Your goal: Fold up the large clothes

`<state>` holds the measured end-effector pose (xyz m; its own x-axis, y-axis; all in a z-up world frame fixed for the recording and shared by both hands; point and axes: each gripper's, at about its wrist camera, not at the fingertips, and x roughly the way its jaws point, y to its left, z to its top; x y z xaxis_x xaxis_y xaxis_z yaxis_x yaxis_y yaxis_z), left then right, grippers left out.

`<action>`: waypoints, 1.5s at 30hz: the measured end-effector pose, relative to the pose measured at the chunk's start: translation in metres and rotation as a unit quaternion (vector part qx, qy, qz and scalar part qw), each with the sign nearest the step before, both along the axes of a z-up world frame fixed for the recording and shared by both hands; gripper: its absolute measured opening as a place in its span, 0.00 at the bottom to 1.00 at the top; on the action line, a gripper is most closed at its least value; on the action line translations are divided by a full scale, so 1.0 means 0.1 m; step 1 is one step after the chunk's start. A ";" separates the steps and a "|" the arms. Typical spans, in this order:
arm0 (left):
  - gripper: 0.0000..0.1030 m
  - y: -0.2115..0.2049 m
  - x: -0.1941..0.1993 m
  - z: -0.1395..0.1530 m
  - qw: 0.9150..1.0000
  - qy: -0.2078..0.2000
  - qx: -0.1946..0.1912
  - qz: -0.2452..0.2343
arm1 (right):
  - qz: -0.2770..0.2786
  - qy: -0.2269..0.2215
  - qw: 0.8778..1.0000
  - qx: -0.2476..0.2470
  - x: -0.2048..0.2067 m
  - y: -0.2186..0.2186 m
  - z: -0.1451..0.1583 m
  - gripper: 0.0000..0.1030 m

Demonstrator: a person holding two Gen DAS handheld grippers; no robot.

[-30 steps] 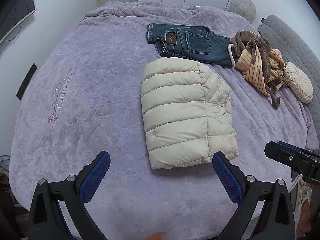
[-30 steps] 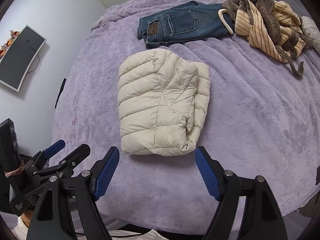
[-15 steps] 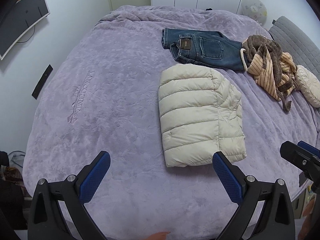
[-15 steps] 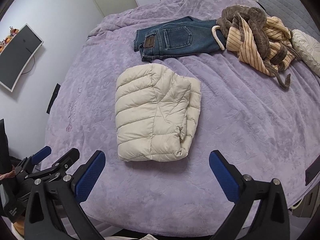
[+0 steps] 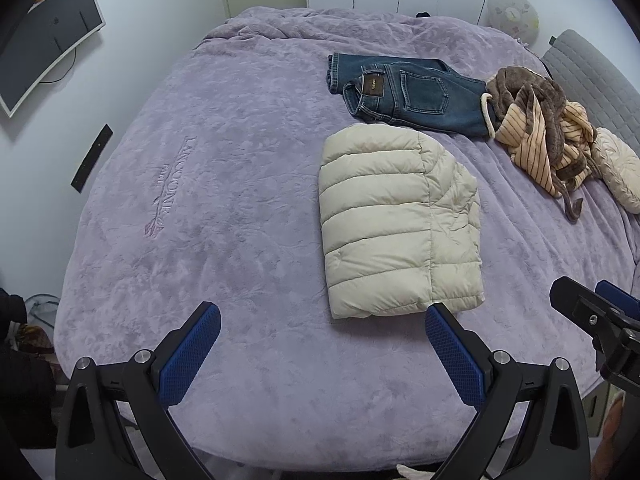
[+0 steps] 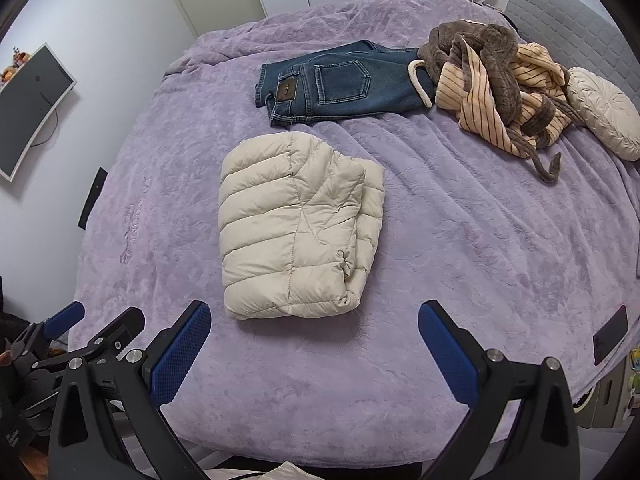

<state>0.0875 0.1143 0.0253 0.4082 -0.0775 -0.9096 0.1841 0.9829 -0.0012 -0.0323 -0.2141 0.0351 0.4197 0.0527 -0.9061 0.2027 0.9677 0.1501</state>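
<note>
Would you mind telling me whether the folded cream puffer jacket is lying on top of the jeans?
No, the puffer jacket lies on the purple blanket, apart from the jeans beyond it.

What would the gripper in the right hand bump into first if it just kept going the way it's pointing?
Probably the purple bedspread, just short of the folded cream puffer jacket. The right gripper is open and tilted down at the bed, nothing between its fingers; depth is hard to judge.

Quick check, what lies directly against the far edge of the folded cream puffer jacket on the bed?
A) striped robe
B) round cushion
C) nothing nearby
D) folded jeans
D: the folded jeans lie just beyond the cream puffer jacket, while the striped robe sits off to the right.
</note>
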 end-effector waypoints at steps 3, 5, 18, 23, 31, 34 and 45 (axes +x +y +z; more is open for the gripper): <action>0.99 0.01 -0.01 0.01 1.000 -0.001 0.003 0.004 | -0.003 0.000 1.000 -0.003 -0.01 0.01 0.01 1.00; 0.99 0.00 0.00 0.01 1.000 -0.002 0.005 0.005 | -0.004 0.000 1.000 -0.005 -0.02 0.01 0.01 1.00; 0.99 0.03 0.01 0.02 1.000 -0.004 0.016 0.006 | 0.000 -0.001 1.000 -0.014 -0.02 0.06 0.03 1.00; 0.99 0.04 0.02 0.02 1.000 -0.003 0.016 0.006 | 0.000 -0.001 1.000 -0.017 -0.01 0.08 0.04 1.00; 0.99 0.03 0.01 0.02 1.000 -0.003 0.016 0.006 | -0.001 0.002 1.000 -0.016 0.00 0.07 0.04 1.00; 0.99 0.02 0.00 0.02 1.000 -0.003 0.016 0.008 | -0.001 0.002 1.000 -0.017 0.01 0.07 0.04 1.00; 0.99 0.04 0.06 0.02 1.000 -0.002 0.018 0.004 | -0.001 0.003 1.000 -0.016 0.02 0.06 0.03 1.00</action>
